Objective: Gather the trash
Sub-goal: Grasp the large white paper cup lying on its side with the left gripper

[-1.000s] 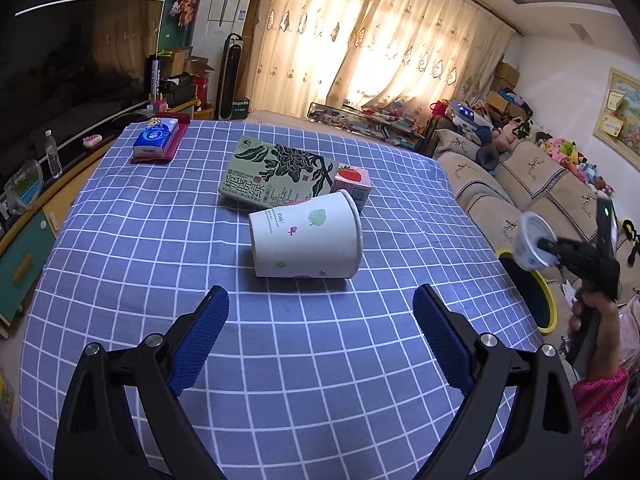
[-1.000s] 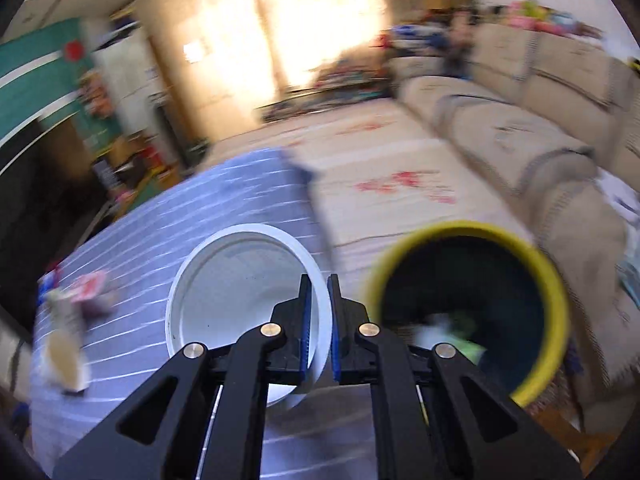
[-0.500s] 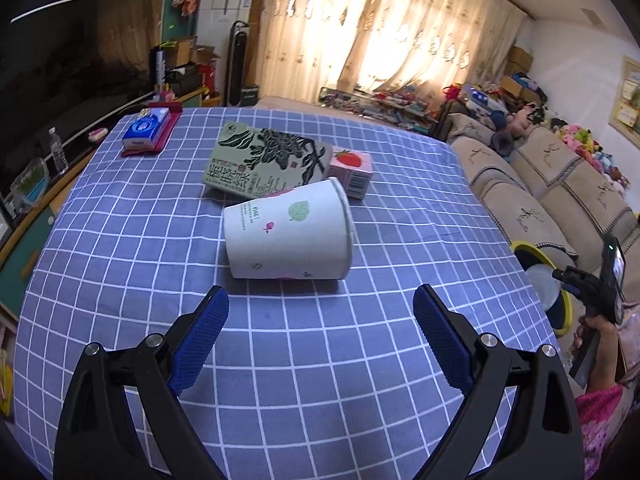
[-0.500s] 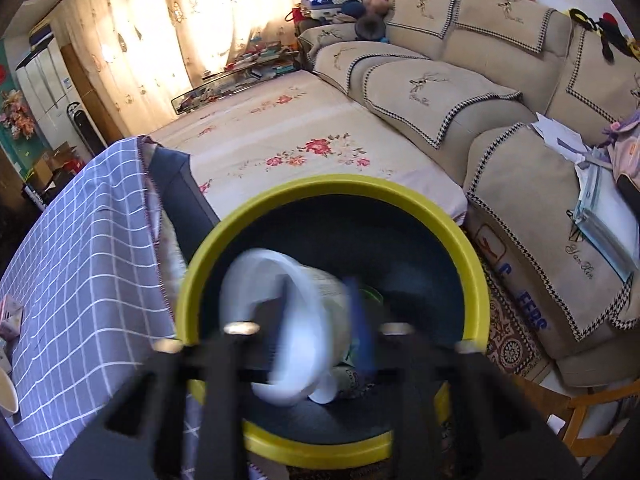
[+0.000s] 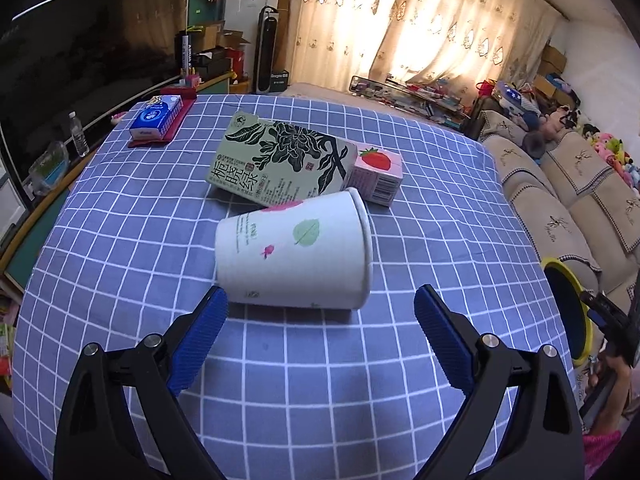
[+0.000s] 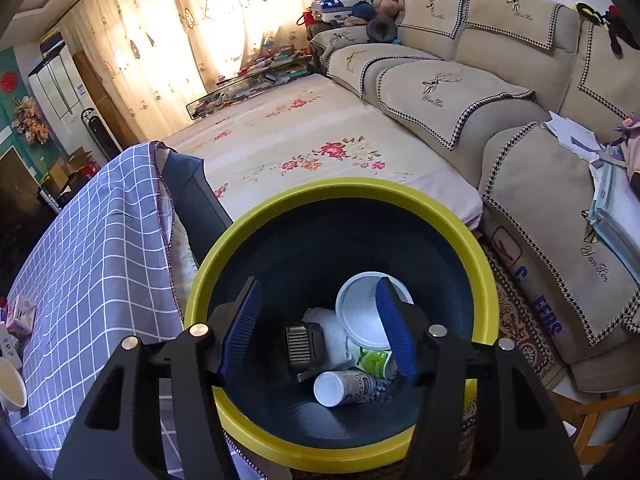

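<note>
1. The left gripper (image 5: 320,320) hangs with its jaws spread wide and nothing between them, low in the left wrist frame, just short of a paper cup (image 5: 294,252).
2. The cup lies on its side at mid-frame on the checked tablecloth (image 5: 120,240), rim toward the right, touching a green tea carton (image 5: 280,160) behind it; a pink strawberry carton (image 5: 378,174) sits beside that.
3. It looks light, thin-walled and easily crushed, and likely to roll. Pinching gently across the body near the stiffer rim seems best.
4. The right gripper (image 6: 318,330) is released and empty above the yellow-rimmed bin (image 6: 460,224), where a white cup (image 6: 362,320) already lies among other trash.
</note>
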A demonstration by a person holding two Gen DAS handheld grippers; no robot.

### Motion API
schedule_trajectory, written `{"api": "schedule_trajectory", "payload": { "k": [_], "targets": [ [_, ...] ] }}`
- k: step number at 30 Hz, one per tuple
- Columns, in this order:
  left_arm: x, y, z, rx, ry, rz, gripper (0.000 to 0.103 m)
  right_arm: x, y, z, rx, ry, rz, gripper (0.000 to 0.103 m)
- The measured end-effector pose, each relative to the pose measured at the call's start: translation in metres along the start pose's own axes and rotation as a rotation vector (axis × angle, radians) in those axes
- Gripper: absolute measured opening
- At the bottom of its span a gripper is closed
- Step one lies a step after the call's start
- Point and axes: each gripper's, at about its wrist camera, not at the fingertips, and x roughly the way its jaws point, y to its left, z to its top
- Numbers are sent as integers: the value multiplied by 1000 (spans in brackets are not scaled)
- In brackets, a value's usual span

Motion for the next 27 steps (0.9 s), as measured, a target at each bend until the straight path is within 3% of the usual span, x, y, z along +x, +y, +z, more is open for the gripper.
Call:
{"api": "schedule_trajectory", "payload": {
  "k": [8,18,21,27],
  "targets": [
    [22,8,10,-44,29,79,93,1,-3,1,-3,-4,11,57],
    [45,12,18,-68,73,55,93,4,-9,-1,-3,4,11,57],
    [46,12,18,-61,67,74,84,0,-11,0,0,-2,9,57],
    [37,12,16,-46,54,64,84,-5,-12,0,0,-11,18,57]
  ]
}}
